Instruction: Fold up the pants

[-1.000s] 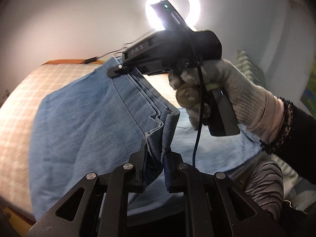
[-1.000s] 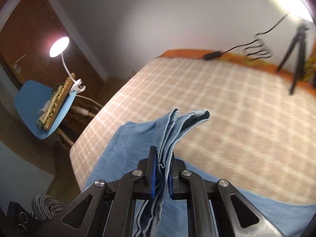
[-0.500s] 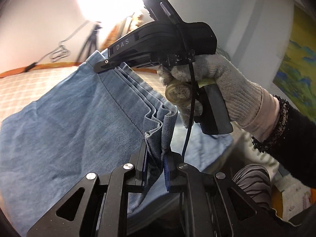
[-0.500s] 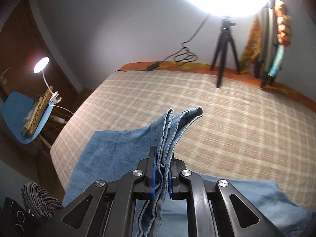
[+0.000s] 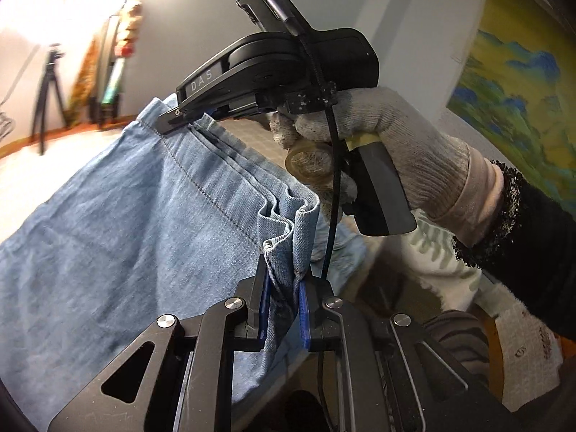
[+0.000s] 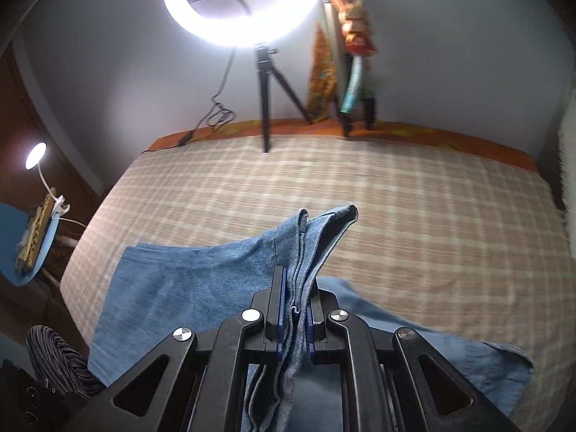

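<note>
We are holding both grippers' jaws clamped on the bunched edge of the pants (image 5: 144, 237) above the bed (image 6: 396, 216), risking layers slipping free unevenly.

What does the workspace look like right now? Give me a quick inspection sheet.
Surface: bed with checked cover.
Job's things: blue jeans, one edge lifted, the rest on the bed.
Clutter: nothing seen on the bed besides the jeans.
Grippers: left gripper and right gripper both shut on the jeans' edge; gloved hand holds the right one.
Cables: cord hangs from the ring light.
Surroundings: tripod, desk lamp, blue chair.
</note>
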A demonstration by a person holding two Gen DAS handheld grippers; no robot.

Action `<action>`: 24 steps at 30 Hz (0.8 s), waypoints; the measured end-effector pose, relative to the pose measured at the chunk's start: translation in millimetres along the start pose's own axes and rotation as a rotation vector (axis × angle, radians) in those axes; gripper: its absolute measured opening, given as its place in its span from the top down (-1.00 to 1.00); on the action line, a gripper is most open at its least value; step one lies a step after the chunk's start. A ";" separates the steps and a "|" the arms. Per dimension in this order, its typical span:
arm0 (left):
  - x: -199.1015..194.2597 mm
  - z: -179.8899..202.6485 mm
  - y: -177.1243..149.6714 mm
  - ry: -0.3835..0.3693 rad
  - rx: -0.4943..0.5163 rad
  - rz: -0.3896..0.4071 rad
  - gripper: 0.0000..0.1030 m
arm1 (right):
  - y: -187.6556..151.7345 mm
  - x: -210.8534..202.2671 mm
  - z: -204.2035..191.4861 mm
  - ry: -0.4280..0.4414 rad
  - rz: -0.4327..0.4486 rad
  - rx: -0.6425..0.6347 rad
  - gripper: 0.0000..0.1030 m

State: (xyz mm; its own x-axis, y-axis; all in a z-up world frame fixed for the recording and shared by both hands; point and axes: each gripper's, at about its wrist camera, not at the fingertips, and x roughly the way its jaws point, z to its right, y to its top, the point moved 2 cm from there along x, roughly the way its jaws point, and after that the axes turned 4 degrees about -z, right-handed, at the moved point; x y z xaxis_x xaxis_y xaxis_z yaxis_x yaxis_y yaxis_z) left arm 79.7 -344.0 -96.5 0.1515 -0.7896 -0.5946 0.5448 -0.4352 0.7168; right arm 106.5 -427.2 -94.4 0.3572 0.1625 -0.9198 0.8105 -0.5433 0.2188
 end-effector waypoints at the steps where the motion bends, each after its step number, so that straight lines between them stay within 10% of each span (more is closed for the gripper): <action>1: 7.0 4.8 2.3 -0.012 0.007 -0.007 0.78 | -2.4 -3.3 8.5 -0.007 -0.001 0.009 0.88; 24: 107.7 70.7 19.0 -0.141 0.141 -0.167 0.78 | -63.5 -23.5 167.1 -0.141 -0.066 0.165 0.88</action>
State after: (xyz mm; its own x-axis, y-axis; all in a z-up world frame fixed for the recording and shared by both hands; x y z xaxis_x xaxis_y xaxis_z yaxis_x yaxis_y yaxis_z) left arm 48.1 -467.9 -121.2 -0.0530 -0.7500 -0.6594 0.4307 -0.6129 0.6625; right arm -30.9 -534.2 -141.1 0.2276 0.0917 -0.9694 0.7390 -0.6646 0.1106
